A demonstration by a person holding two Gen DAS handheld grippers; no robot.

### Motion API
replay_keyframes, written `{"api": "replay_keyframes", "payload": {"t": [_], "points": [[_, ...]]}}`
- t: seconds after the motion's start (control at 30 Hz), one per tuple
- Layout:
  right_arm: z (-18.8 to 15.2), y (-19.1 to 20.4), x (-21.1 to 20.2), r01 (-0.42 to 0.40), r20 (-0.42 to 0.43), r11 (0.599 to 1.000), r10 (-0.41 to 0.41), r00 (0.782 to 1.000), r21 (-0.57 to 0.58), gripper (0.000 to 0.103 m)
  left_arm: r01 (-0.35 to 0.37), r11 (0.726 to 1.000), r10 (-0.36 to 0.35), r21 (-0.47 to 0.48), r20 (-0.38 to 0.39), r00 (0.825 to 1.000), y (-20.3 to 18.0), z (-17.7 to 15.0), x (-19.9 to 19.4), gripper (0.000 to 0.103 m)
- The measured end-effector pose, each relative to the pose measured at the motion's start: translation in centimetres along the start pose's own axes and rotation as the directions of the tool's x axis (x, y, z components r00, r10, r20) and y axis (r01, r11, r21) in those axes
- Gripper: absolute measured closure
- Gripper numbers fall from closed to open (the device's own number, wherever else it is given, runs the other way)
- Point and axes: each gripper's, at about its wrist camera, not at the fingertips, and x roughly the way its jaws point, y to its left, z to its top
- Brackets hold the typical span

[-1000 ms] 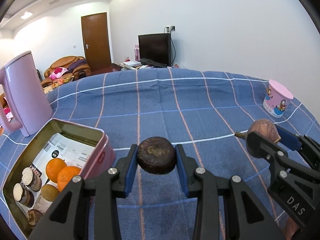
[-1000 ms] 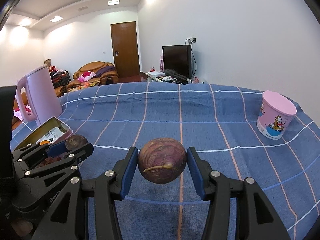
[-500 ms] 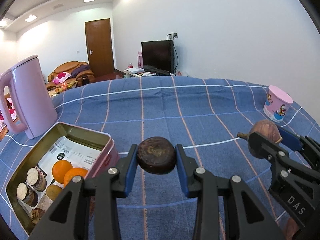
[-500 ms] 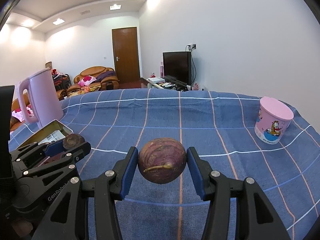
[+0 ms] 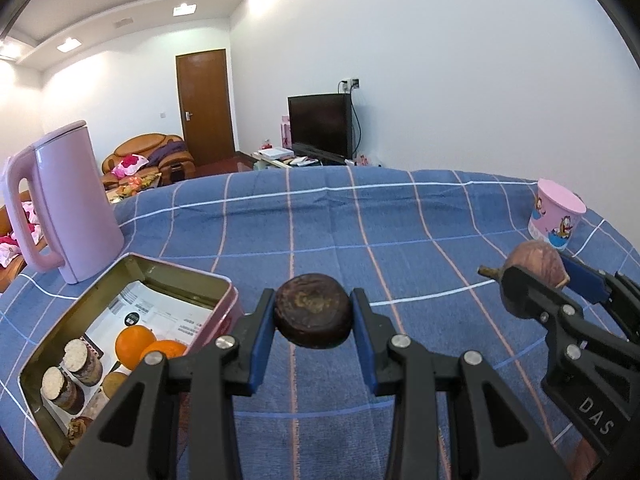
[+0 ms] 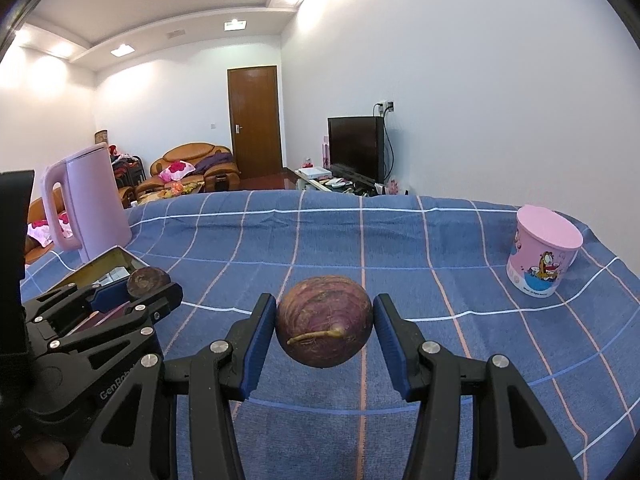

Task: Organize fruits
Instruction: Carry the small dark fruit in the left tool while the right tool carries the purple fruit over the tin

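Fruit is pinched in both claws, lifted clear of the blue checked table, presumably so each piece can be carried to the tin at the left. The left claw is clamped on a dark flattened fruit, just beside the tin's rim; the right claw grips a round purple fruit. Oranges already lie inside.

free: mid cloth | blocked: kettle left, cup right, seemingly apart
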Motion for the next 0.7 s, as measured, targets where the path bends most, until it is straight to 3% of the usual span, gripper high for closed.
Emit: {"api": "replay_keyframes", "payload": {"t": [0.7], "points": [[-0.2,0.4,-1.5,0.018,0.070,1.000,-0.017,0.997,-0.014,0.051,-0.032,0.999,0.031,0.002,0.070,0.997,-0.1,-0.1,-1.3,0.064]]}}
